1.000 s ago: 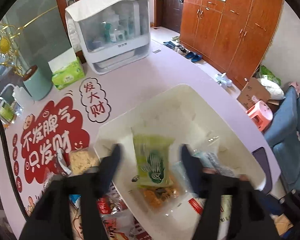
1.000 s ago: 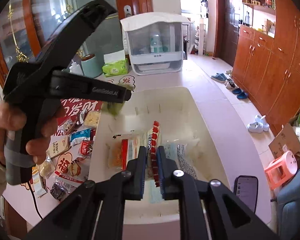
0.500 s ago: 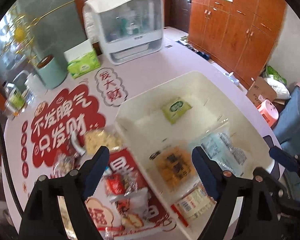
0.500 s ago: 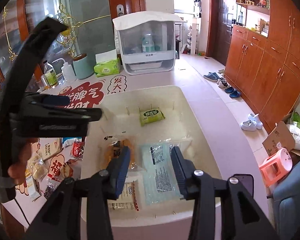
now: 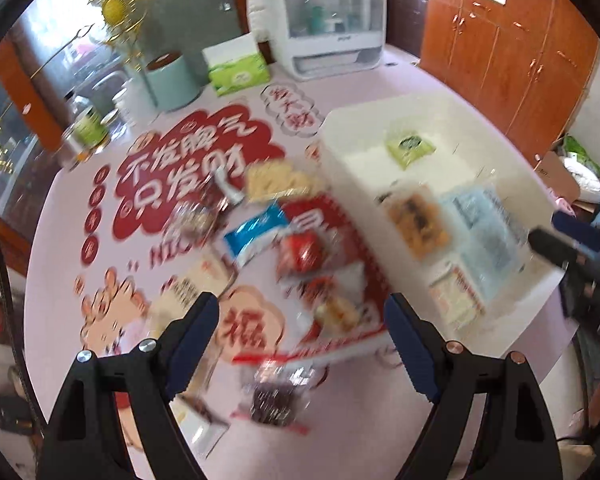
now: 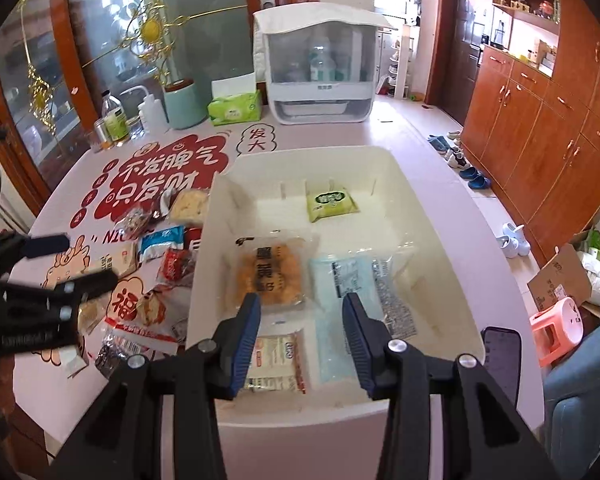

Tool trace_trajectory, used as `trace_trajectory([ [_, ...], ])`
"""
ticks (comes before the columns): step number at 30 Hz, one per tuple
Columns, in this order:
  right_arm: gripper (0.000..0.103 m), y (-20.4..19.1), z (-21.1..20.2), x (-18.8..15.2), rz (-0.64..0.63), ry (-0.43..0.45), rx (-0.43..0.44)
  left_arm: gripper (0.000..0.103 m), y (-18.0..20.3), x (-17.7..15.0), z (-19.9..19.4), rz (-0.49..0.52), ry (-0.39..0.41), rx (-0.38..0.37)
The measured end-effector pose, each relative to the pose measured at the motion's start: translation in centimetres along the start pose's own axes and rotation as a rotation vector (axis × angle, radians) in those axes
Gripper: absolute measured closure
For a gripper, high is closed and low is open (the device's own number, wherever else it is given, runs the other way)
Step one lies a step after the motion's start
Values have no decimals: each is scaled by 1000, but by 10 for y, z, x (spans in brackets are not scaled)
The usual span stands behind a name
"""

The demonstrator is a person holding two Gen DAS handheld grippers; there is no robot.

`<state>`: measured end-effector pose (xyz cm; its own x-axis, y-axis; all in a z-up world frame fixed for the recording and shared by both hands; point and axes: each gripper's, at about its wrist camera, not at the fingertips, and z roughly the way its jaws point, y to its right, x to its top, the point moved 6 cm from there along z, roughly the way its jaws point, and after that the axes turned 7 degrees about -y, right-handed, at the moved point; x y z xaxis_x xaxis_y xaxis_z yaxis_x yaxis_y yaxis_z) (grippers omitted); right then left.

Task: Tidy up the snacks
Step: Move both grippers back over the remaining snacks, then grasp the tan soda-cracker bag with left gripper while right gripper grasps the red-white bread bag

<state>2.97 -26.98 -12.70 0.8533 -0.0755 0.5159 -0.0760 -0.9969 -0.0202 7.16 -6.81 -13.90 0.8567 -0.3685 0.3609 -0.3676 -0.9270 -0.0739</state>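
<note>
Left wrist view: my left gripper (image 5: 302,322) hangs wide open and empty over the loose snacks (image 5: 300,256) scattered on the pink tabletop (image 5: 80,308), the whole picture smeared by motion. A blue packet (image 5: 256,230) lies at twelve o'clock from my fingers, a red packet (image 5: 302,252) just beside it, a dark packet (image 5: 274,398) nearest me. At two o'clock sits the white bin (image 5: 340,136), and my right gripper (image 5: 576,236) shows at three o'clock.

Right wrist view: my right gripper (image 6: 300,328), also open and holding nothing, hovers above the near end of the white bin (image 6: 440,240). Inside lie an orange packet (image 6: 270,270), a pale blue packet (image 6: 342,292), a cream packet (image 6: 276,358) and, at twelve o'clock by the far wall, a green packet (image 6: 331,202). The loose snacks (image 6: 156,264) wait at nine o'clock, beside the bin.

These look like light, crinkly, slippery film packs with crushable contents, so I judge a gentle pinch on a flat sealed edge or across the narrow middle the safest hold.
</note>
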Motion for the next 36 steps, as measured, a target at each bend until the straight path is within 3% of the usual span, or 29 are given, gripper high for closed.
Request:
trace_trajectory([
  [7,60,-30,-7,1,-45,14,22,19,-34,-33,-7,-57,-14,17],
  [12,60,-55,-13,5,-69,33,34,19,-67,-44,-15,-91,6,44],
  [22,59,-103,-11,8,-37,14,117,19,-135,-61,-2,-132,-35,56],
  [28,51,-127,5,7,14,-25,122,19,-171,-47,9,-87,-48,67],
  [36,47,-152,36,2,96,-63,89,19,-186,-9,55,23,-98,-30],
])
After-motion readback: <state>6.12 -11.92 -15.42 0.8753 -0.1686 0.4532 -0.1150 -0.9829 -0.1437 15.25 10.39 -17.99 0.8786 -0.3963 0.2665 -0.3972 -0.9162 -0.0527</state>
